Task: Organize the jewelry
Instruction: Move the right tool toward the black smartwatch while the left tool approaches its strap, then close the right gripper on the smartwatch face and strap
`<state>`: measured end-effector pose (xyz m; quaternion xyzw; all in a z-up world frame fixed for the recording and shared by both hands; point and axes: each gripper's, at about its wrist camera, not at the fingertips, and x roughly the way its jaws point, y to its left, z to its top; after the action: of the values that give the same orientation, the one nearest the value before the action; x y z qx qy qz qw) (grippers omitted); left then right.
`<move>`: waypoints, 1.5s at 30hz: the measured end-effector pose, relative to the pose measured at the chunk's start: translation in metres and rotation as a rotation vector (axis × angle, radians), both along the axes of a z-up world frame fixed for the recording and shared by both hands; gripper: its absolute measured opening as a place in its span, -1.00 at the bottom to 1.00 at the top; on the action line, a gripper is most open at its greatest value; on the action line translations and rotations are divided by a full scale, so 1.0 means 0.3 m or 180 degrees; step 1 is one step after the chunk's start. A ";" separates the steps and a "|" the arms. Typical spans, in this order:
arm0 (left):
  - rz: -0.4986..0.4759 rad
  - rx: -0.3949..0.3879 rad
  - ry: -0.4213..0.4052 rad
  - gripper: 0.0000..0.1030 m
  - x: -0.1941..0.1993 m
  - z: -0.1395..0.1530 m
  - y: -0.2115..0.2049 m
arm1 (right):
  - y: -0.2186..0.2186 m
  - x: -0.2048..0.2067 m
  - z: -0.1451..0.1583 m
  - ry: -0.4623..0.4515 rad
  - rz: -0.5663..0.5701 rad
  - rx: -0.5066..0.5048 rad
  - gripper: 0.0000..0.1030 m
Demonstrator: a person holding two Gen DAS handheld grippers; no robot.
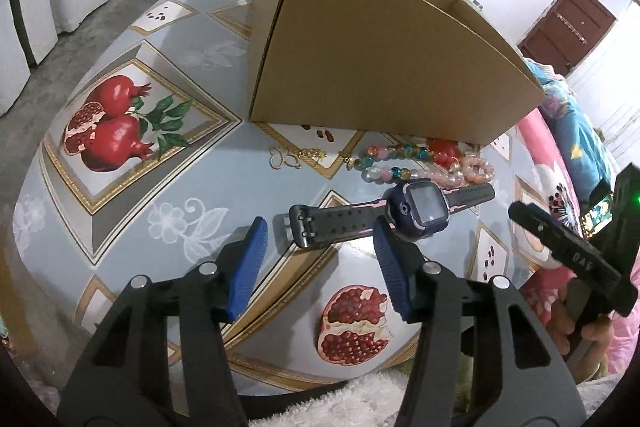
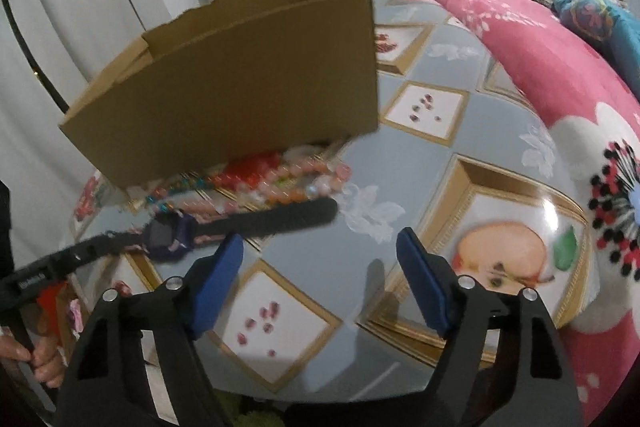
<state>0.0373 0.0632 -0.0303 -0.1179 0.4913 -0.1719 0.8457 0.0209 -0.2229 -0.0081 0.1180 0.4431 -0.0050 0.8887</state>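
The watch lies flat on the table, straps stretched out to either side: a purple square case with a grey blank screen, dark straps with pink trim along the edge and a row of holes on the buckle side. Just behind it, toward the box, sits a cluster of beaded bracelets, pink, teal and clear beads, with a thin gold chain to their side. Right behind those stands the cardboard box, open at the top; its inside cannot be seen from either view. The tablecloth is grey-blue with framed pomegranate prints, and a pink floral blanket runs along the table's edge.

The left gripper hangs over the buckle strap, jaws apart, and its pads are not pressing on the strap. The right gripper hovers near the other strap end, jaws wide, nothing between them. The right-wrist view is blurred.
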 end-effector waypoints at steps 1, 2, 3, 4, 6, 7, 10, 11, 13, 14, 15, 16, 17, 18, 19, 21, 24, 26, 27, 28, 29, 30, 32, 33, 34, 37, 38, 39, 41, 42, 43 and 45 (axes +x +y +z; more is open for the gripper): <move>-0.0005 -0.0007 -0.0004 0.00 0.000 0.000 0.002 | 0.004 0.007 0.004 -0.0022 0.0032 0.0035 0.45; -0.0012 -0.0017 -0.0003 0.00 0.000 -0.001 0.006 | 0.016 0.011 0.010 -0.0058 0.0089 0.0087 0.40; -0.0016 -0.0029 0.0000 0.00 0.000 -0.002 0.013 | 0.032 0.018 0.015 -0.0086 0.0156 0.0139 0.39; -0.0018 -0.0046 0.0007 0.00 0.002 -0.003 0.020 | 0.050 0.026 0.020 -0.0113 0.0238 0.0191 0.35; -0.0018 -0.0094 0.0028 0.00 0.005 -0.004 0.029 | 0.087 0.035 0.026 -0.0162 0.0394 0.0280 0.28; -0.0018 -0.0114 0.0039 0.00 0.006 -0.004 0.033 | 0.110 0.043 0.027 -0.0174 0.0490 0.0326 0.26; -0.0001 -0.0206 0.0072 0.00 0.011 -0.007 0.048 | 0.165 0.064 0.021 -0.0176 0.0732 0.0429 0.17; 0.0008 -0.0249 0.0085 0.00 0.013 -0.009 0.054 | 0.186 0.060 0.018 -0.0168 0.0789 0.0460 0.13; 0.0033 -0.0346 0.0114 0.00 0.018 -0.013 0.067 | 0.204 0.068 0.006 -0.0140 0.0846 0.0501 0.06; 0.0044 -0.0395 0.0128 0.00 0.020 -0.015 0.073 | 0.209 0.076 -0.005 -0.0107 0.0855 0.0529 0.03; 0.0050 -0.0430 0.0138 0.00 0.022 -0.016 0.077 | 0.210 0.080 -0.013 -0.0089 0.0853 0.0559 0.02; 0.0053 -0.0456 0.0146 0.00 0.022 -0.017 0.080 | 0.210 0.087 -0.019 -0.0070 0.0844 0.0585 -0.01; 0.0056 -0.0482 0.0150 0.00 0.023 -0.018 0.083 | 0.209 0.093 -0.031 -0.0039 0.0834 0.0613 -0.04; 0.0053 -0.0496 0.0150 0.00 0.023 -0.019 0.084 | 0.208 0.096 -0.040 -0.0016 0.0832 0.0626 -0.06; 0.0045 -0.0502 0.0148 0.00 0.022 -0.019 0.086 | 0.208 0.098 -0.053 0.0020 0.0822 0.0640 -0.08; 0.0034 -0.0522 0.0151 0.00 0.022 -0.020 0.087 | 0.206 0.099 -0.058 0.0009 0.0817 0.0633 -0.09; 0.0011 -0.0650 0.0191 0.00 0.024 -0.025 0.097 | 0.210 0.093 -0.056 -0.0003 0.0845 0.0615 -0.10; 0.0014 -0.0710 0.0197 0.00 0.023 -0.028 0.104 | 0.213 0.088 -0.055 -0.0022 0.0876 0.0622 -0.10; 0.0014 -0.0733 0.0200 0.00 0.023 -0.029 0.106 | 0.218 0.086 -0.057 -0.0023 0.0899 0.0610 -0.10; 0.0017 -0.0762 0.0207 0.00 0.023 -0.030 0.108 | 0.227 0.087 -0.064 -0.0012 0.0909 0.0563 -0.10; 0.0011 -0.0802 0.0220 0.00 0.023 -0.032 0.109 | 0.233 0.085 -0.067 -0.0023 0.0913 0.0513 -0.11; 0.0004 -0.0855 0.0236 0.00 0.023 -0.035 0.113 | 0.238 0.085 -0.070 -0.0031 0.0916 0.0482 -0.11; -0.0009 -0.0962 0.0271 0.00 0.025 -0.039 0.116 | 0.248 0.083 -0.072 -0.0033 0.0925 0.0396 -0.11; -0.0013 -0.1022 0.0295 0.00 0.028 -0.042 0.118 | 0.251 0.082 -0.073 -0.0035 0.0930 0.0367 -0.11; -0.0015 -0.1074 0.0320 0.00 0.032 -0.046 0.117 | 0.251 0.082 -0.073 -0.0035 0.0933 0.0356 -0.11; 0.0006 -0.1294 0.0404 0.00 0.038 -0.061 0.126 | 0.253 0.085 -0.076 -0.0046 0.0935 0.0356 -0.11; 0.0012 -0.1333 0.0415 0.00 0.040 -0.066 0.129 | 0.249 0.083 -0.075 -0.0047 0.0936 0.0361 -0.11; 0.0014 -0.1394 0.0438 0.00 0.043 -0.070 0.131 | 0.246 0.081 -0.073 -0.0046 0.0939 0.0358 -0.11; 0.0010 -0.1560 0.0502 0.00 0.048 -0.083 0.133 | 0.248 0.082 -0.074 -0.0053 0.0946 0.0350 -0.11; 0.0016 -0.1622 0.0522 0.00 0.049 -0.087 0.136 | 0.248 0.081 -0.074 -0.0055 0.0948 0.0343 -0.11; 0.0024 -0.1703 0.0533 0.00 0.051 -0.090 0.138 | 0.250 0.082 -0.072 -0.0056 0.0951 0.0338 -0.11; 0.0005 -0.1818 0.0522 0.00 0.053 -0.089 0.136 | 0.247 0.080 -0.071 -0.0055 0.0954 0.0334 -0.11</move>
<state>0.0532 0.1042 -0.0569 -0.3650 0.4897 -0.2924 0.7359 0.0450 -0.1487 -0.0293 0.0968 0.4476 0.1519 0.8759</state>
